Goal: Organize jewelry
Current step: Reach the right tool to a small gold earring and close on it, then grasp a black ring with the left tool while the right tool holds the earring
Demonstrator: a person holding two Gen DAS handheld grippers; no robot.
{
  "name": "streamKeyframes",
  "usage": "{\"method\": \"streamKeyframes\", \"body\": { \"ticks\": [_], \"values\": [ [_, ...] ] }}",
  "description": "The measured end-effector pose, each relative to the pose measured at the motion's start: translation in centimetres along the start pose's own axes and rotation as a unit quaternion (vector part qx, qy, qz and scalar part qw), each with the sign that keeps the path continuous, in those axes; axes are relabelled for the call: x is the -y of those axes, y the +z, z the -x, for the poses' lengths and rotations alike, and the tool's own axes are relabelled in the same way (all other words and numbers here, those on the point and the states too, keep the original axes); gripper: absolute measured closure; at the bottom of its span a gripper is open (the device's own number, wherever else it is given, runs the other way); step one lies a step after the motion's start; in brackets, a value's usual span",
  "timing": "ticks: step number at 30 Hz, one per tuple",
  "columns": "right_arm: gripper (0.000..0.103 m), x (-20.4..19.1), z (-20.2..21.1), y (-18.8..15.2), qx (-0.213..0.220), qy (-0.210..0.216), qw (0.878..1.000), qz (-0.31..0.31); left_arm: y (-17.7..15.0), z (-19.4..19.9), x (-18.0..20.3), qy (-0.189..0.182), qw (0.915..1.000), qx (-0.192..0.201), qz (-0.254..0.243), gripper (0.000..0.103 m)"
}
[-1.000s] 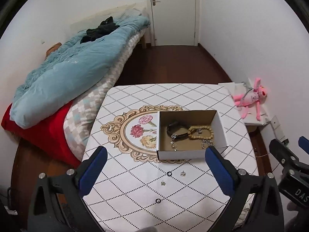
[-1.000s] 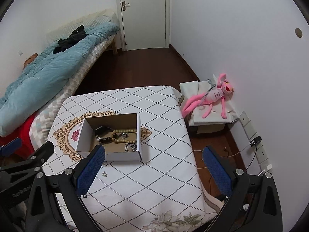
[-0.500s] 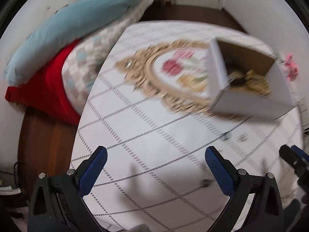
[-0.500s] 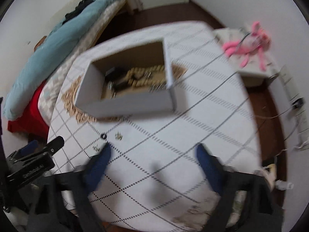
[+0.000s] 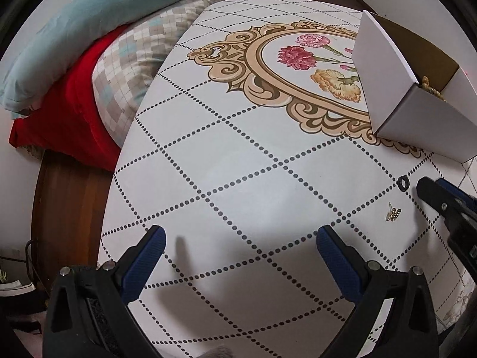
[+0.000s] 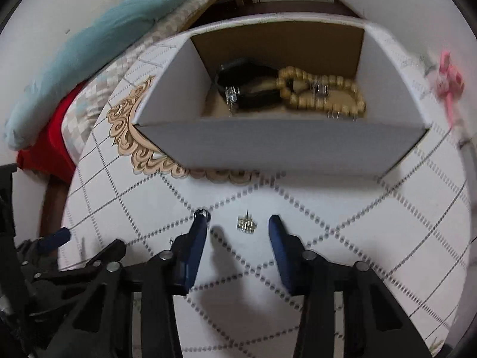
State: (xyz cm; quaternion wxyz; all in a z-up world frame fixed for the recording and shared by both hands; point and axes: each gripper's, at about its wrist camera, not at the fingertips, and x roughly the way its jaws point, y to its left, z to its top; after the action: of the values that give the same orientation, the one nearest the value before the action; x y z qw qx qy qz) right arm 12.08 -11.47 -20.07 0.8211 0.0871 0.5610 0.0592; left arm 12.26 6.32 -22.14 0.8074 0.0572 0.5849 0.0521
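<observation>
A white cardboard box (image 6: 283, 146) stands on the patterned table and holds a beaded bracelet (image 6: 325, 95) and a black band (image 6: 247, 80); it also shows in the left wrist view (image 5: 417, 119). My right gripper (image 6: 238, 223) is open, low over the table, its fingers on either side of a small gold piece (image 6: 246, 225). A small black ring (image 6: 202, 213) lies at its left fingertip. My left gripper (image 5: 238, 235) is open and empty over bare tablecloth. In its view the black ring (image 5: 402, 183) and a gold piece (image 5: 393, 214) lie at right, near the right gripper's finger (image 5: 432, 194).
A bed with a light blue duvet (image 5: 89, 21) and red sheet (image 5: 68, 119) runs along the table's left edge. A pink plush toy (image 6: 450, 80) lies to the right beyond the table. The table's near-left edge (image 5: 113, 208) drops to wooden floor.
Both grippers have dropped from high above down close to the tabletop. The right gripper has narrowed and now brackets the small gold piece in front of the box.
</observation>
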Motion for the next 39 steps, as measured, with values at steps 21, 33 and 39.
{"method": "streamKeyframes", "body": {
  "ticks": [21, 33, 39],
  "values": [
    [0.1, 5.7, 4.7, -3.5, 0.035, -0.021, 0.998, -0.055, -3.5, 3.1, 7.3, -0.076, 0.9914, 0.04, -0.099, 0.046],
    [0.101, 6.3, 5.8, -4.4, 0.042, -0.021, 0.997, -0.065, -3.9, 3.5, 7.9, -0.095, 0.9889, 0.044, -0.105, 0.094],
    [0.101, 6.1, 7.3, -4.0, 0.057, -0.005, 0.996, -0.07, -2.3, 6.5, 7.7, -0.136, 0.9844, 0.062, -0.093, 0.094]
  ]
}}
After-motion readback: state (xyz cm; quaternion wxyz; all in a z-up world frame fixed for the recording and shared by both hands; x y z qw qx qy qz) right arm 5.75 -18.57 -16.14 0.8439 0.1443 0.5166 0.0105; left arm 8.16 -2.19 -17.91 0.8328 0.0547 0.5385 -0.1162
